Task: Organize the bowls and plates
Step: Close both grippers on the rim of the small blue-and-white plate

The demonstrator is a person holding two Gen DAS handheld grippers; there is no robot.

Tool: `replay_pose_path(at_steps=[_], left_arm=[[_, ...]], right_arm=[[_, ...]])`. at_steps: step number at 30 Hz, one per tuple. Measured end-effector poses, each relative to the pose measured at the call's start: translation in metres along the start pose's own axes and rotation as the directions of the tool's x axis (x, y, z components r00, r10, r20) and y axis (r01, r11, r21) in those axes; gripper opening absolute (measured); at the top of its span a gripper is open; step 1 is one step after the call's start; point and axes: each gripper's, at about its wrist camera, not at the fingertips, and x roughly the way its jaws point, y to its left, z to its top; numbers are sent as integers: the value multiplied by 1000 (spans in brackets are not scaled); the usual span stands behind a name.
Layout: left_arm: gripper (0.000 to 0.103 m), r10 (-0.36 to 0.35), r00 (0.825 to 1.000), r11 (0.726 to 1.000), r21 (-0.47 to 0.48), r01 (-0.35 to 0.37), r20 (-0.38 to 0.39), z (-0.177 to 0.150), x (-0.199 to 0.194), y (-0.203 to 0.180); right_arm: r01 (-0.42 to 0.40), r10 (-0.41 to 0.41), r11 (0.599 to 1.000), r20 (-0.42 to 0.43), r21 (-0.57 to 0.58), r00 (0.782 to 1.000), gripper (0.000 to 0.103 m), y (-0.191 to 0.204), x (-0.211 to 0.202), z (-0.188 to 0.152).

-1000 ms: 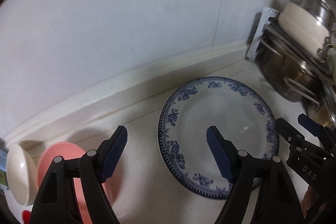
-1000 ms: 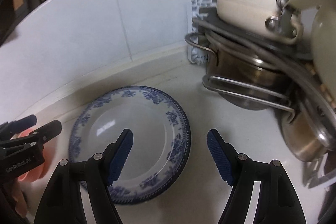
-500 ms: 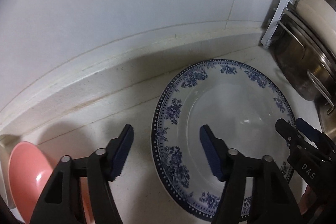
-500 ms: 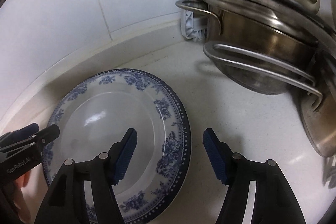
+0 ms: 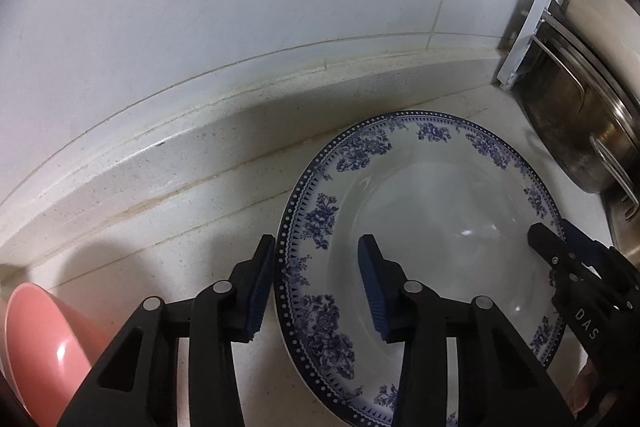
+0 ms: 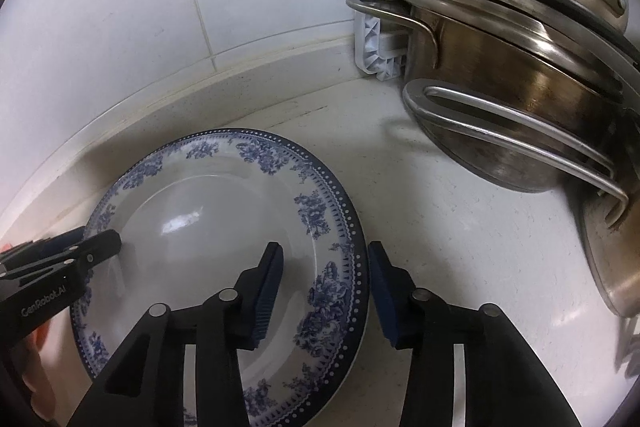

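Fingers closing astride the plate's two rims

Fingers point(image 5: 376, 291) of the left gripper point(image 5: 316, 291) straddle the left rim of the blue-and-white plate point(image 5: 440, 211), closing, pads not yet pressing. The right gripper point(image 6: 326, 293) does likewise on the right rim. The plate lies flat on the bench point(image 6: 440, 227) near stacked pots point(image 6: 520, 99). Gripper bodies read "DAS" and "GenRobot.AI". A pink bowl point(image 5: 44, 347) sits left.

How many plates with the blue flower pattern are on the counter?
1. The plate lies flat on the counter, between the pink bowl and the stacked pots. Others may sit outside the view.
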Motion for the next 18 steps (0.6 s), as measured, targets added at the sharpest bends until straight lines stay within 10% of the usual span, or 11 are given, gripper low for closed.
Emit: replay_pose_path(at_steps=[18], left_arm=[[36, 41, 997, 999, 7, -41, 58, -13, -38, -2]], right_arm=[[-16, 15, 1000, 36, 27, 999, 36, -1, -28, -15]])
